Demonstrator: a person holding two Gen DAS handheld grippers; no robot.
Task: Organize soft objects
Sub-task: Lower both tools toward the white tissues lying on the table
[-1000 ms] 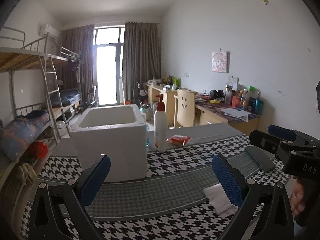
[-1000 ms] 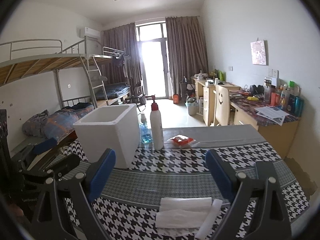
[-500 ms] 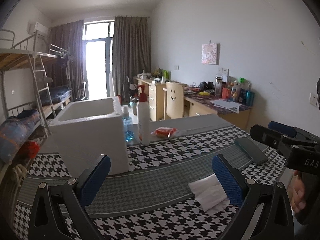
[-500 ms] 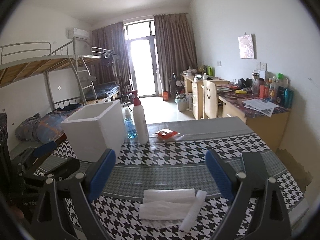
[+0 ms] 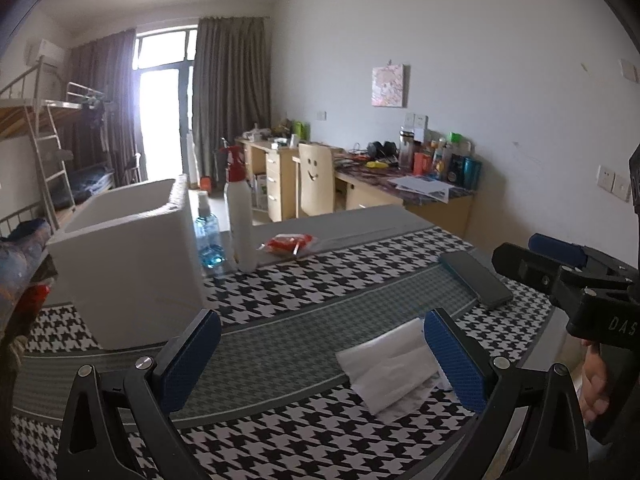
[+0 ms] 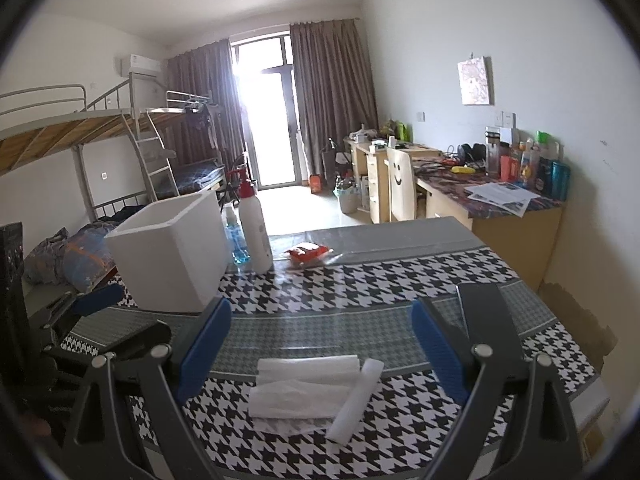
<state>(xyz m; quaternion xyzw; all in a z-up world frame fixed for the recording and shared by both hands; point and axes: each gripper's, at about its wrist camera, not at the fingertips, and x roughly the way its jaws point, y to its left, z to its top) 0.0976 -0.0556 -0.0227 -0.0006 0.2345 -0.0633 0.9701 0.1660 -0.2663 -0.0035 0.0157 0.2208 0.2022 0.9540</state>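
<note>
White foam sheets (image 6: 308,386) lie on the bench, well right of the foam box (image 6: 172,252) and nearer the viewer; they sit between the right claw's (image 6: 320,350) wide-apart fingers, just ahead, long axis across them; the left claw (image 5: 320,360), also agape, has them beside its right finger (image 5: 454,362); thin, soft, loosely stacked, one rolled.

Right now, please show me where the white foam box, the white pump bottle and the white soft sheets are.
white foam box (image 6: 172,256), right wrist view, front wall.
white pump bottle (image 6: 256,232), right wrist view, bottle body.
white soft sheets (image 6: 304,392), right wrist view, middle of pile.
</note>
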